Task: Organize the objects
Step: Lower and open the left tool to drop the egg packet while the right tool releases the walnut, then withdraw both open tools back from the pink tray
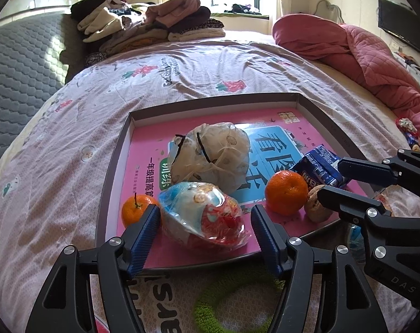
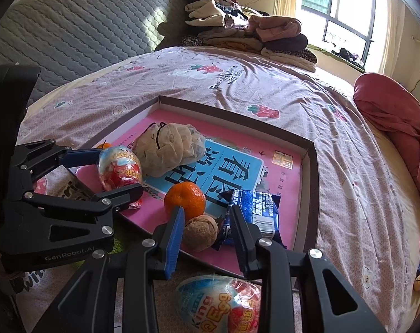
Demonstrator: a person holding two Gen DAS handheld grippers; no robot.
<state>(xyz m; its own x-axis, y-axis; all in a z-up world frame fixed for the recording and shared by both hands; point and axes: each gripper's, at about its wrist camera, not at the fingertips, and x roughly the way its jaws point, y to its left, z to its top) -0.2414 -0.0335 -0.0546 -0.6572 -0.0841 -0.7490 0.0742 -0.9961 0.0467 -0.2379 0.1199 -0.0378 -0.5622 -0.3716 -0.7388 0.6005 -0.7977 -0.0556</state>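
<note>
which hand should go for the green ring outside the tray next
Left. The left gripper has its fingers open either side of the wrapped egg, and the green ring lies just below it on the bed. The right gripper looks shut on the walnut, so it seems busy.

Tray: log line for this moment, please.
left claw open astride egg | right claw shut on walnut | both items in tray
</note>
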